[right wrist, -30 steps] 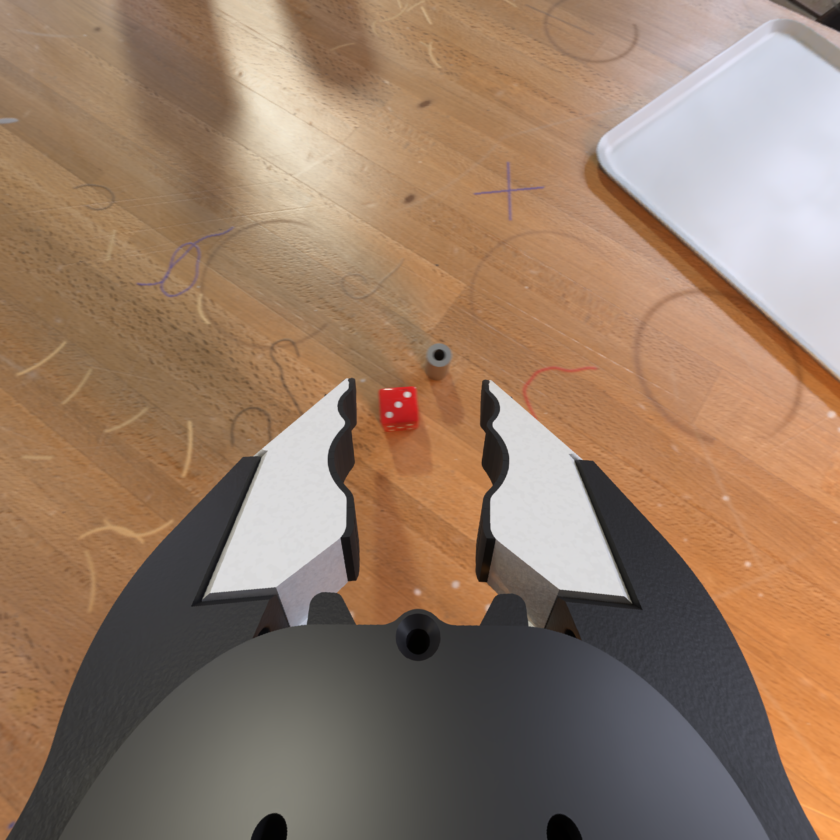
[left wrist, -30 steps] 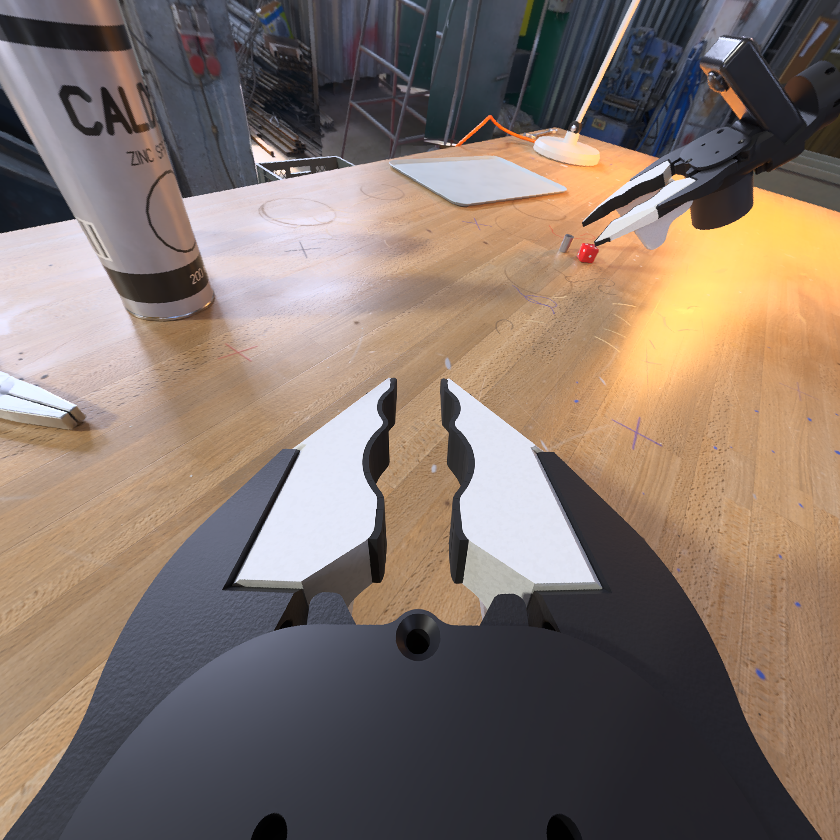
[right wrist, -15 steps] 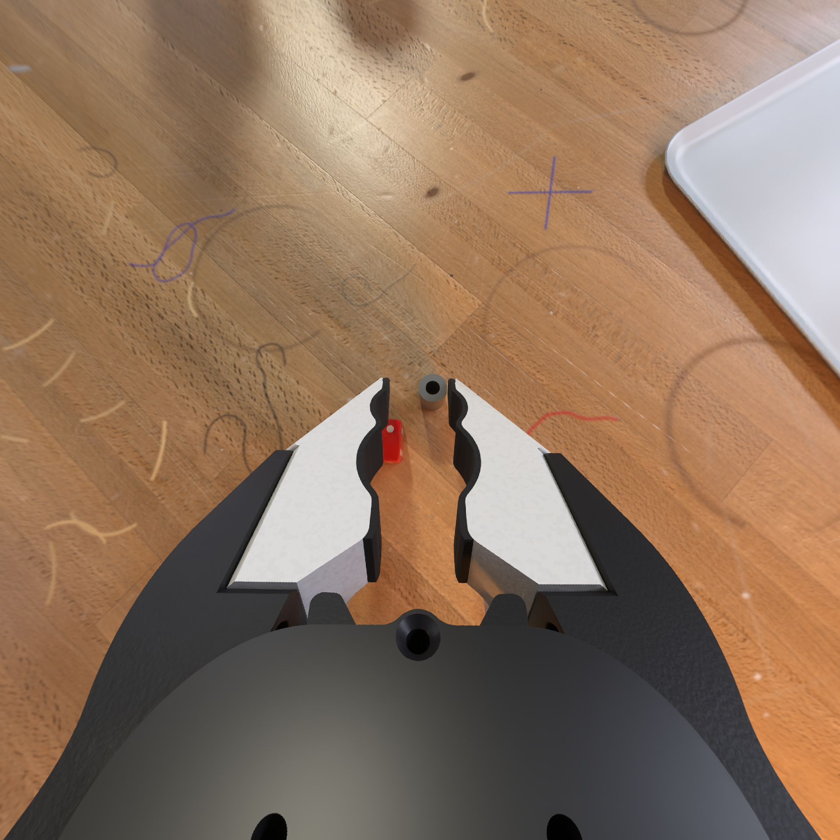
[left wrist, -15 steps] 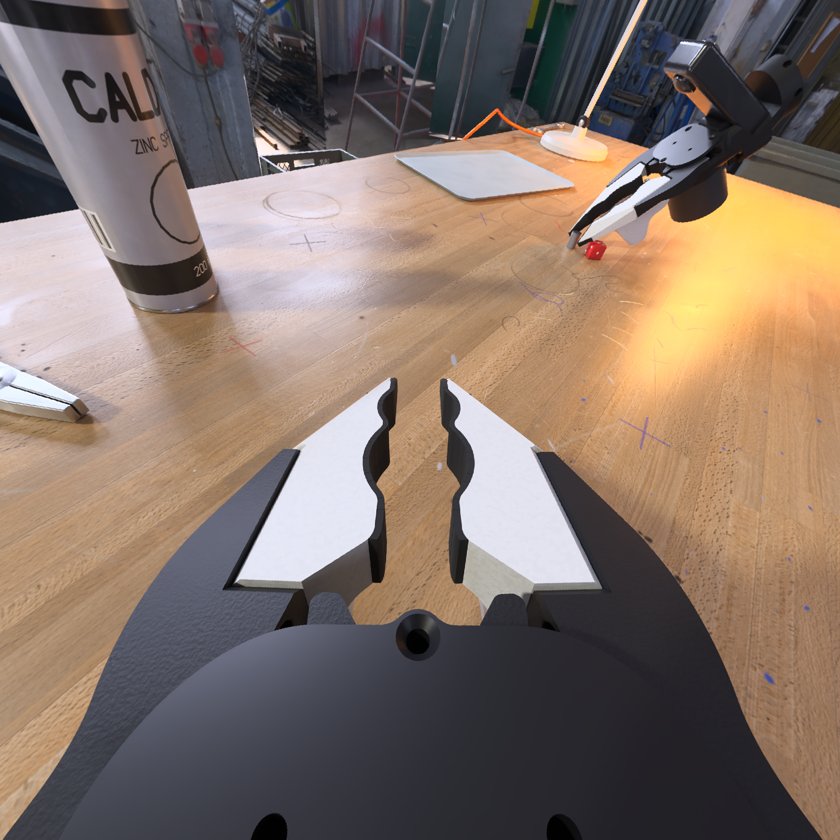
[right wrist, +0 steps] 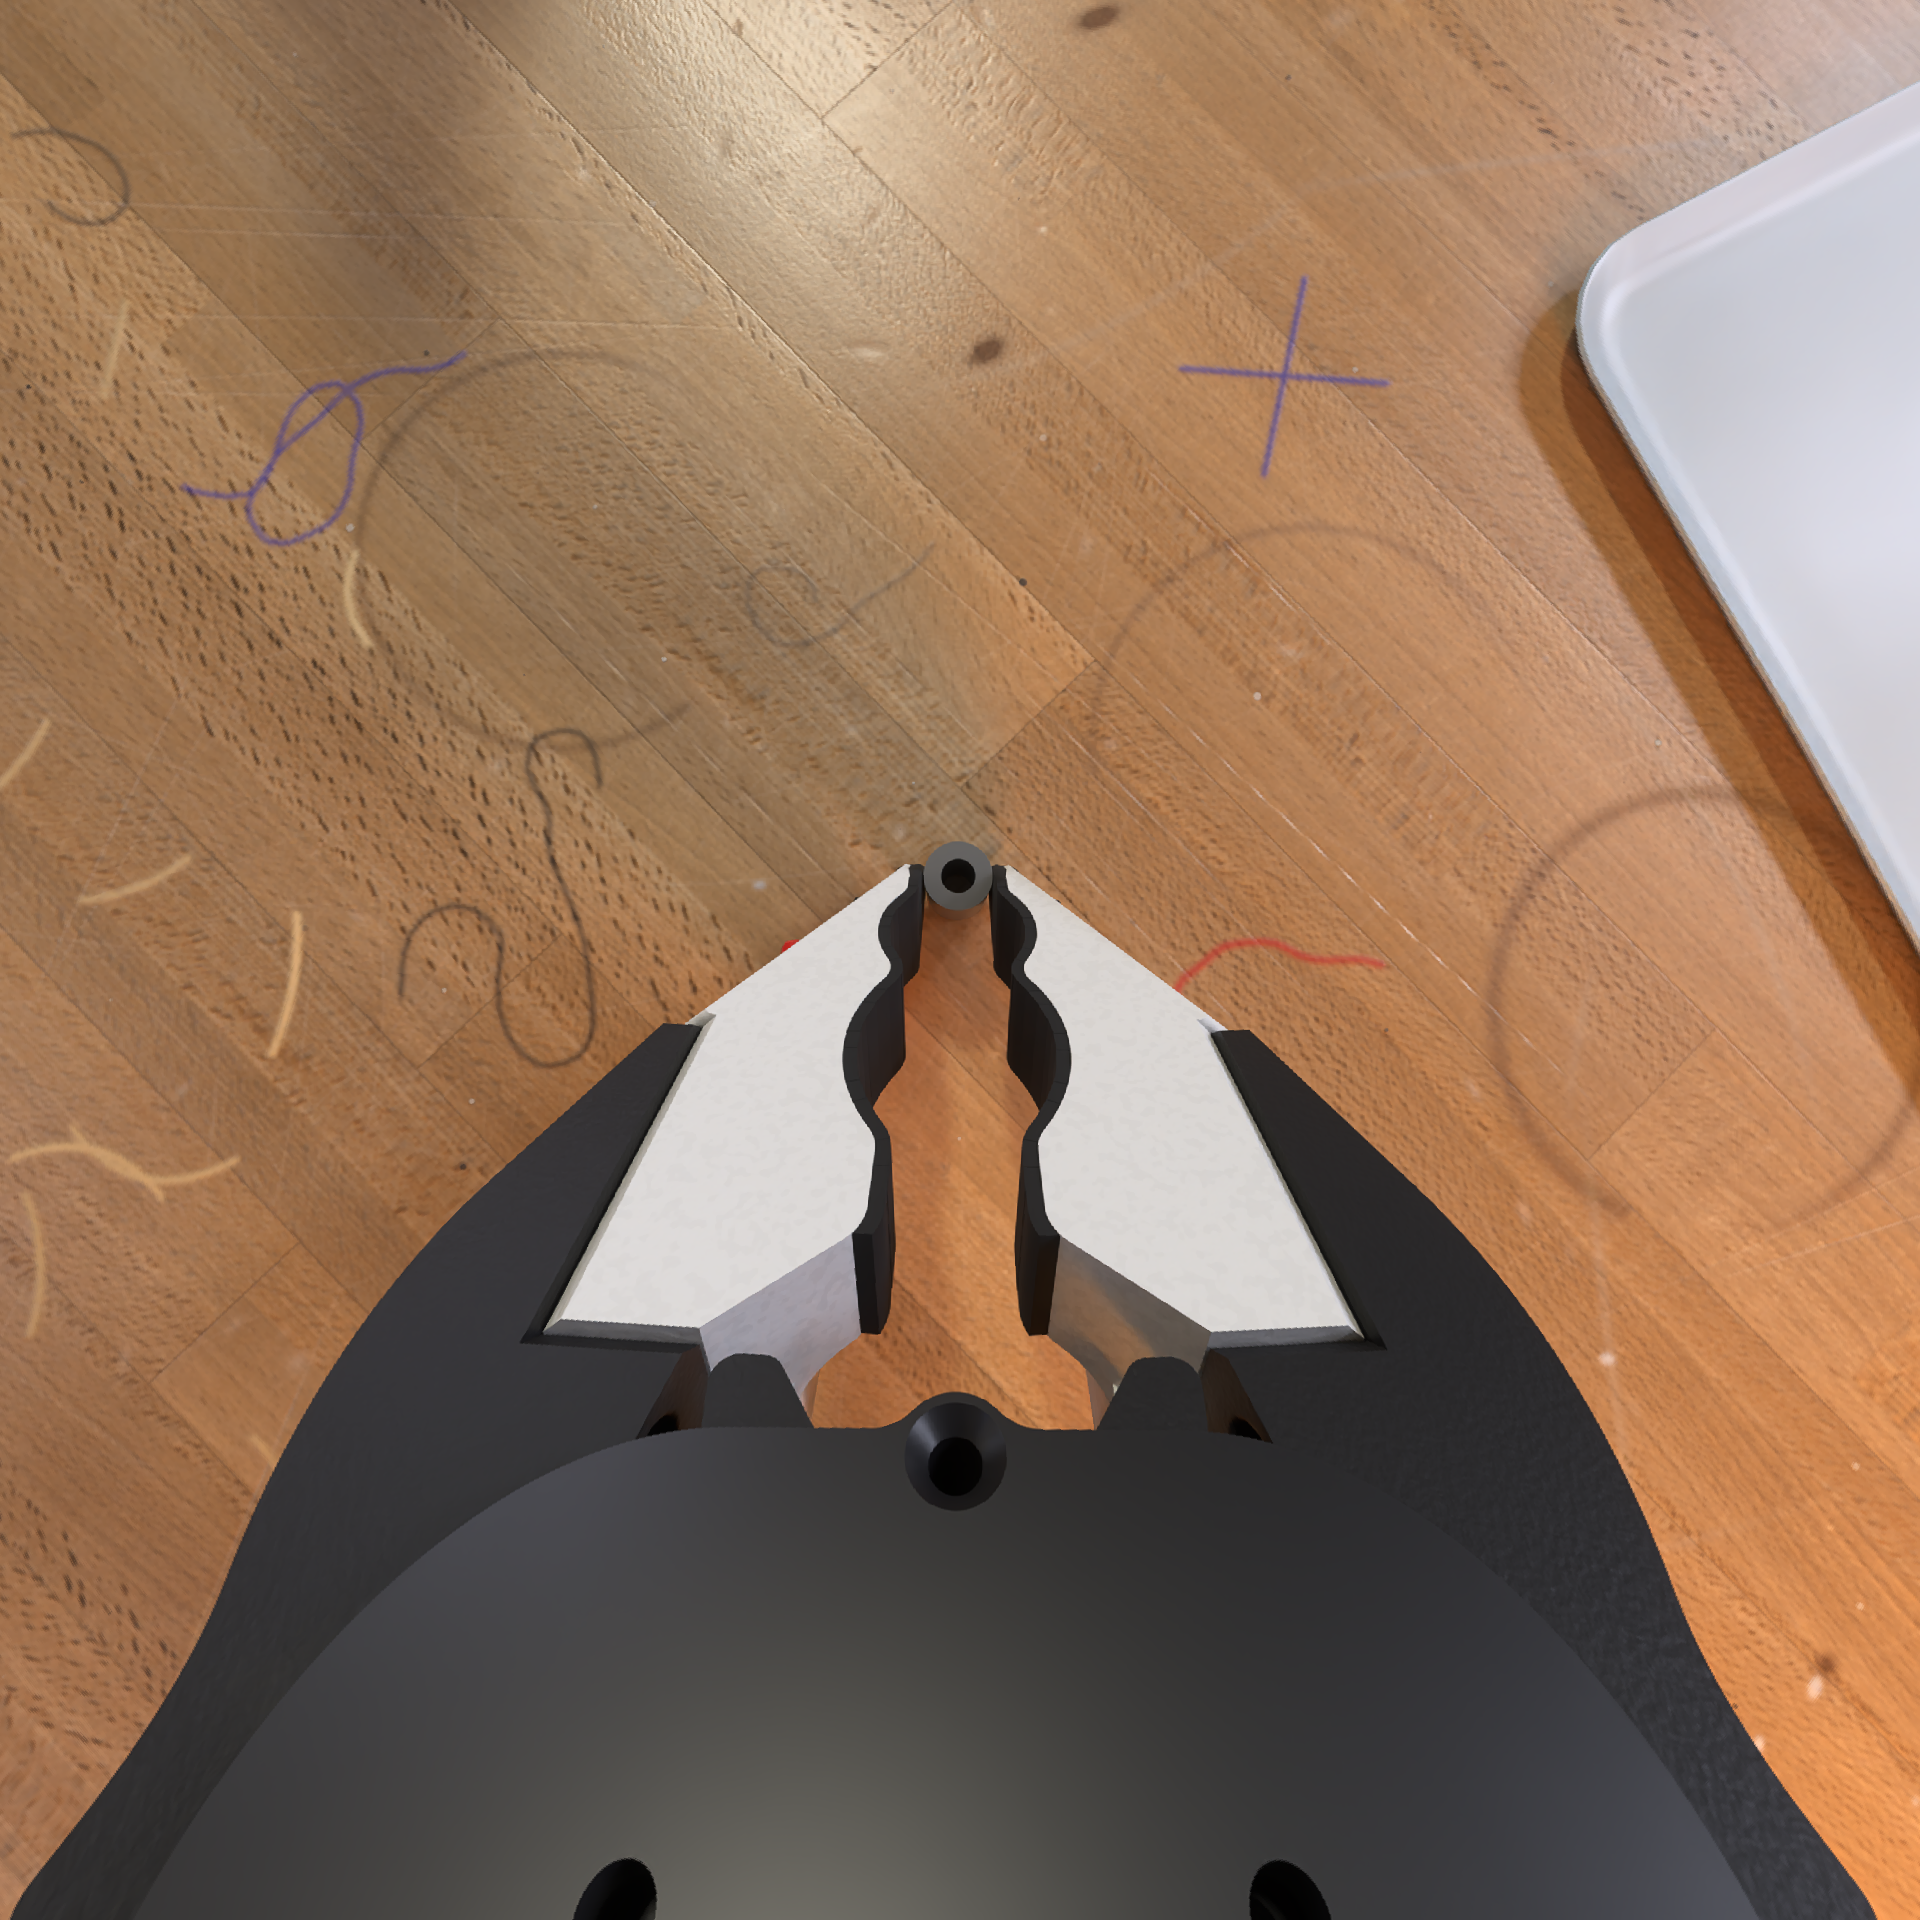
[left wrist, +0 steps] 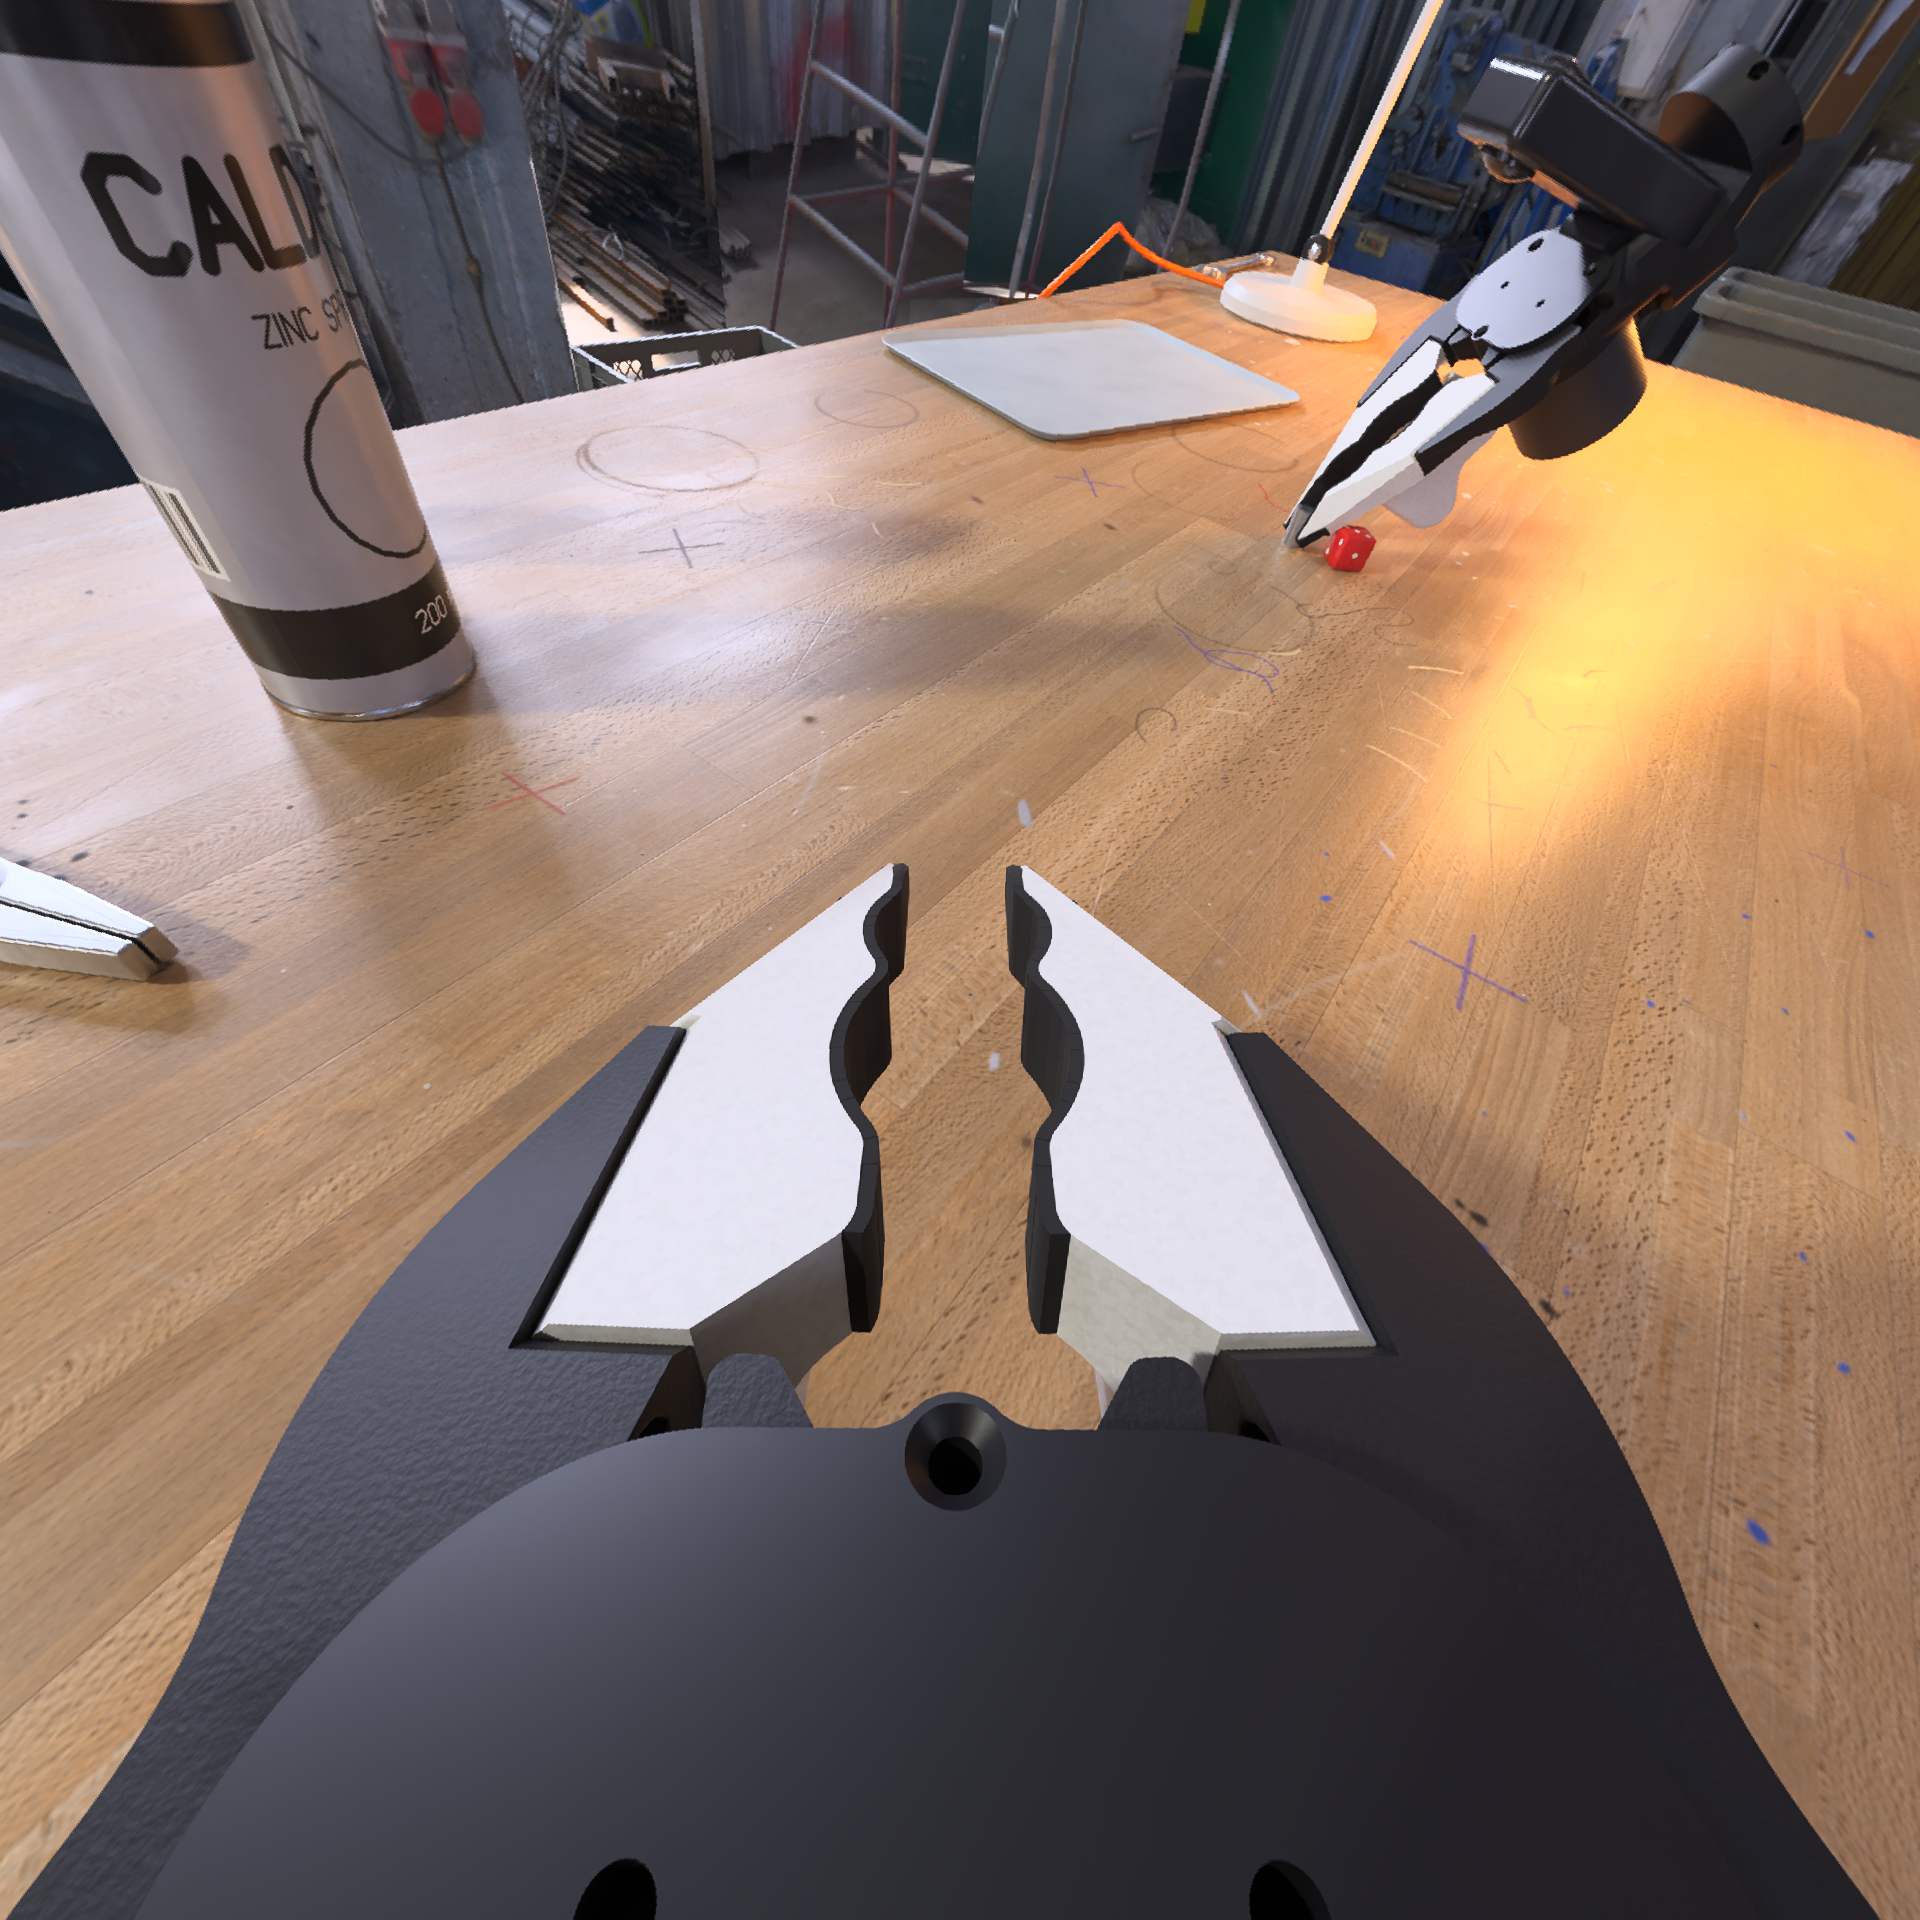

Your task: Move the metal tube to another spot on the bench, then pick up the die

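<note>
While the right claw pinches the small metal tube at its tips, it should lift slowly and straight, because the red die sits just beside at eight o'clock on the worktop. Away from both, the left claw hangs narrow and empty.

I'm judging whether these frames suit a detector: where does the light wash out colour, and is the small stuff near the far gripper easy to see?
Left wrist view: warm orange glare floods the bench beside the lamp; the die reads clearly, small. Right wrist view: even light, the metal tube sharp between the right gripper tips, the die nearly hidden.
</note>
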